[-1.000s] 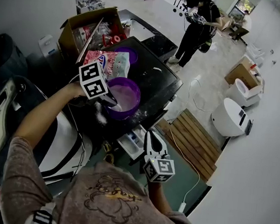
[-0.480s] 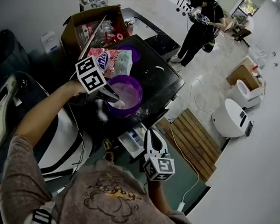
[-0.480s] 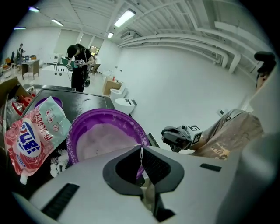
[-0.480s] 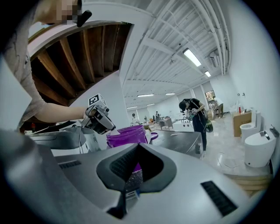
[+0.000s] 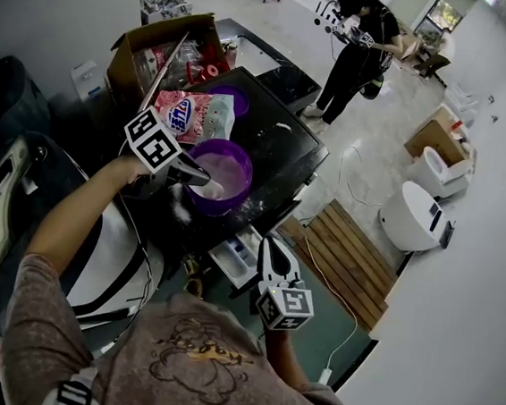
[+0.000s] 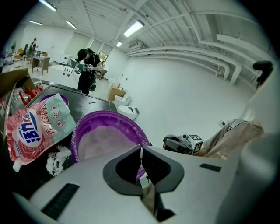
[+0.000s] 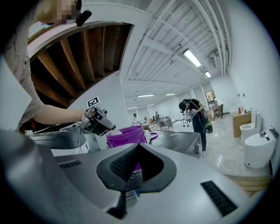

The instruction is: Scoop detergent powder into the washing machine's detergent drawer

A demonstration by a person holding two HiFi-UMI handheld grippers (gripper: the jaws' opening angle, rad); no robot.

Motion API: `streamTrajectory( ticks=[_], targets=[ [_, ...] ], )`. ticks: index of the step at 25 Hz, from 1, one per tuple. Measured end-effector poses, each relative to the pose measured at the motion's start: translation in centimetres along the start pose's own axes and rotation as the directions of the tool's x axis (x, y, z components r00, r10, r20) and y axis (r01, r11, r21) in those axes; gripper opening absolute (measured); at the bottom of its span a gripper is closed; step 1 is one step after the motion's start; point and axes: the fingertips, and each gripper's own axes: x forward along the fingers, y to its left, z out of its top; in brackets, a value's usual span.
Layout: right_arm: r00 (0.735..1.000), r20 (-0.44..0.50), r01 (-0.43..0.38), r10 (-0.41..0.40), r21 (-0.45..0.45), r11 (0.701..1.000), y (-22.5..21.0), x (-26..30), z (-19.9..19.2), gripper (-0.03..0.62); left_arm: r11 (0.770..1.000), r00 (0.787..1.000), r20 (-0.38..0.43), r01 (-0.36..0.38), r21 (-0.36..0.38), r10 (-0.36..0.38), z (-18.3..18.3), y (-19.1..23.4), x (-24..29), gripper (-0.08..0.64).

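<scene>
Head view: your left gripper (image 5: 200, 179) is clamped on a scoop, its tip down in the purple bowl (image 5: 248, 183) at the bench's (image 5: 281, 146) near edge. The drawer (image 5: 236, 258) is pulled out below that edge, and your right gripper (image 5: 269, 244) hovers just beside it. I judge this to be the loading stage, with the carry and tip into the drawer left to do. Whether the drawer already holds powder, I cannot tell.

Left gripper view: the jaws pinch a thin white handle. The bowl holds a bed of pale powder (image 6: 103, 142). A detergent bag (image 6: 37, 127) lies beside it towards the far edge, with spilled powder (image 6: 57, 159) next to it.

Right gripper view: its jaws are pressed together with nothing between them, aimed at the bowl.
</scene>
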Motion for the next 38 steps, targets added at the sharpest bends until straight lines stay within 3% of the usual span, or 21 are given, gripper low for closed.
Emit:
streamTrajectory(
  ticks=[12, 18, 22, 26, 29, 32, 34, 36, 38],
  targets=[
    [1.000, 0.003, -0.019, 0.019, -0.007, 1.000, 1.0, 0.0, 0.3, 0.000, 0.988, 0.978, 0.207, 0.015, -0.153, 0.018, 1.0, 1.0, -1.2, 0.023],
    [1.000, -0.003, -0.022, 0.022, -0.014, 1.000, 1.6, -0.3, 0.4, 0.000, 0.974, 0.950, 0.309, 0.033, -0.225, 0.039, 1.5, 1.4, -2.1, 0.023],
    [1.000, -0.004, -0.015, 0.015, -0.021, 1.000, 1.7, -0.8, 0.0, 0.000, 0.976, 0.923, 0.383, 0.054, -0.212, 0.033, 2.4, 1.3, -2.9, 0.023],
    [1.000, -0.004, -0.002, 0.002, -0.023, 1.000, 1.9, -1.5, -0.2, 0.000, 0.929, 0.884, 0.467, 0.163, -0.332, 0.012, 2.5, 0.7, -3.3, 0.023],
    [1.000, -0.003, 0.019, -0.019, -0.021, 1.000, 1.7, -2.3, -0.3, 0.000, 0.923, 0.870, 0.492, 0.164, -0.348, 0.030, 2.5, 0.9, -3.7, 0.023],
    [0.999, 0.002, 0.047, -0.047, -0.003, 0.999, 1.5, -3.1, 0.0, 0.000, 0.940, 0.873, 0.483, 0.108, -0.324, 0.066, 2.4, 1.4, -3.8, 0.023],
    [0.998, 0.001, 0.062, -0.062, -0.016, 0.998, 1.1, -3.7, -0.2, 0.000, 0.934, 0.866, 0.497, 0.132, -0.331, 0.054, 2.5, 0.8, -3.6, 0.023],
    [0.997, 0.009, 0.080, -0.080, -0.009, 0.997, 0.8, -4.3, 0.0, 0.000, 0.910, 0.848, 0.529, 0.203, -0.361, 0.020, 2.8, -0.4, -3.1, 0.023],
    [0.995, 0.013, 0.097, -0.097, -0.002, 0.995, 0.3, -4.8, 0.0, 0.000, 0.923, 0.847, 0.531, 0.177, -0.341, 0.034, 3.0, -0.4, -3.2, 0.023]
  ],
)
